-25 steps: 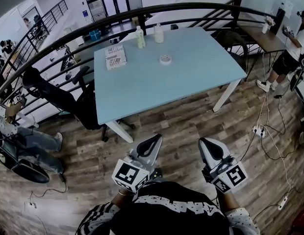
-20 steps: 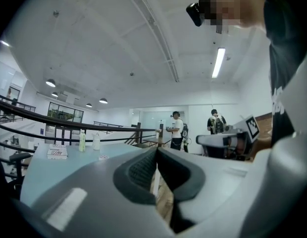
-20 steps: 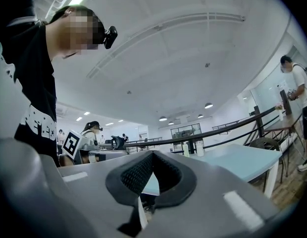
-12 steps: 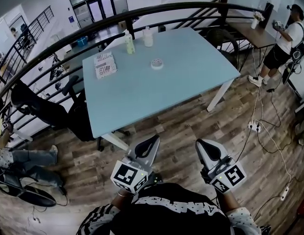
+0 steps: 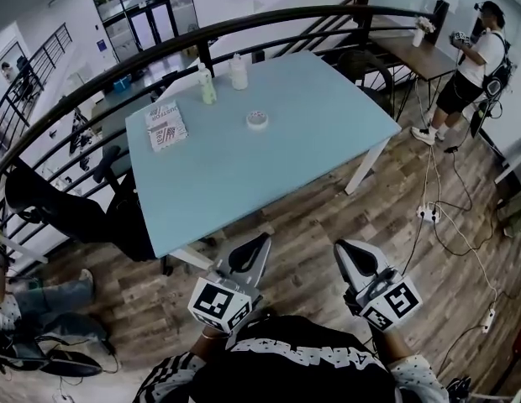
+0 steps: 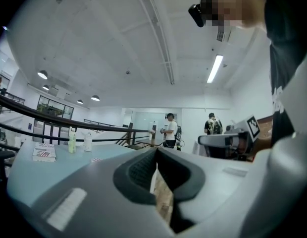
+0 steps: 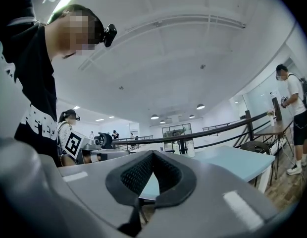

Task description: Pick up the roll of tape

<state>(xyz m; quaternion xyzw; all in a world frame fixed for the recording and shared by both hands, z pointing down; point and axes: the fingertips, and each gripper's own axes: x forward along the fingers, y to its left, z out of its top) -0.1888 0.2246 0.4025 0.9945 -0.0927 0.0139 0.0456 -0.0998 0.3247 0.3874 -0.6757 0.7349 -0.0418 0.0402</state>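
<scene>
Nearest, left tongs (image 5: pixel 250 248): lower middle of the head view, over the wood floor (image 5: pixel 311 217); clenched tip to tip with nothing between them, as the left gripper view (image 6: pixel 156 151) also shows.
right tongs (image 5: pixel 353 252): lower middle, just right of the left tongs and apart from them; likewise clenched and empty, the tips meeting in the right gripper view (image 7: pixel 152 155).
tabletop (image 5: pixel 311 141): light blue, filling the centre and upper centre of the frame, beyond a strip of floor above both tongs.
roll of tape (image 5: pixel 257 119): pale, lying flat on the tabletop in the upper centre, alone and well apart from both tongs.
booklet (image 5: pixel 165 127): flat on the tabletop, left of the tape, near the left edge.
greenish bottle (image 5: pixel 207 85): upright near the far edge.
white bottle (image 5: pixel 239 71): upright just right of it.
railing (image 5: pixel 286 19): black, curving behind the tabletop.
person (image 5: pixel 466 57): standing, upper right corner.
</scene>
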